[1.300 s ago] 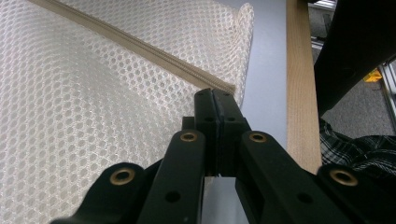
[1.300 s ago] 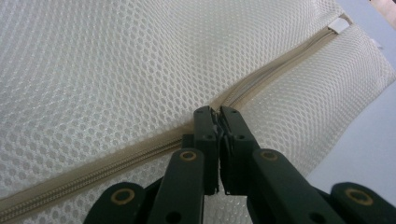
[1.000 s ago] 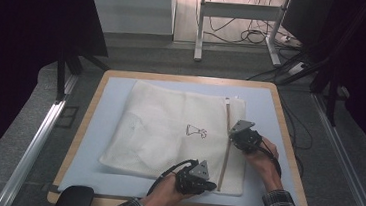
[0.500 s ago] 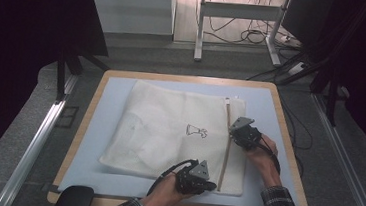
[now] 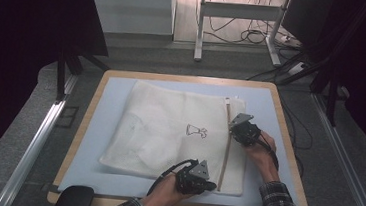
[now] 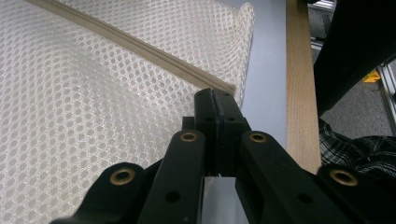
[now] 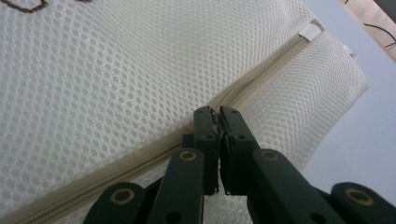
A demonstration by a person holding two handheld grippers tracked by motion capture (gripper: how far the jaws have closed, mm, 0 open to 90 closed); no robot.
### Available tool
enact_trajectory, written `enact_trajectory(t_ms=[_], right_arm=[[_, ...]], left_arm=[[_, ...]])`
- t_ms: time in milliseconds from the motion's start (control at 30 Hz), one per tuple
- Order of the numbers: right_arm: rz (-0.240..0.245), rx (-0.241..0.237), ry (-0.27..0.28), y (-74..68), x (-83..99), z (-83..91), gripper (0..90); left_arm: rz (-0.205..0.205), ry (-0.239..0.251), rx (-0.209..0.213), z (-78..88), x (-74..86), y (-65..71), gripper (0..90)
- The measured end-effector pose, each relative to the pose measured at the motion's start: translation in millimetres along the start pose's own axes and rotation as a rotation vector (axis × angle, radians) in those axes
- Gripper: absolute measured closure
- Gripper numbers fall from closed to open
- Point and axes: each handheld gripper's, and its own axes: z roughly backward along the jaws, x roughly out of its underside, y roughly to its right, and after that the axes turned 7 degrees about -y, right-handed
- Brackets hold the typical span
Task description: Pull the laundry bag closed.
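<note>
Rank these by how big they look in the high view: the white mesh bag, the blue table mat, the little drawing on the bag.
1. Blue table mat
2. White mesh bag, lying on the mat
3. Little drawing, a small dark mark on the bag

I see a wood-edged table (image 5: 288, 142) | pale blue top | white mesh laundry bag (image 5: 169, 127) lying flat on it

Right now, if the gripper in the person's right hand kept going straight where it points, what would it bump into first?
The right gripper sits at the beige zipper of the white mesh bag. Going straight, it would probably follow the zipper toward the small white tab.
</note>
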Motion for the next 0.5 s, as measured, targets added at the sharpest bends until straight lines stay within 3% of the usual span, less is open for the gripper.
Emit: enact_trajectory(t_ms=[500], right_arm=[[-0.008, 0.015, 0.002, 12.7, -8.5, -10.2, 85.8]], left_arm=[[0.003, 0.001, 0.003, -0.1, 0.0, -0.5, 89.7]])
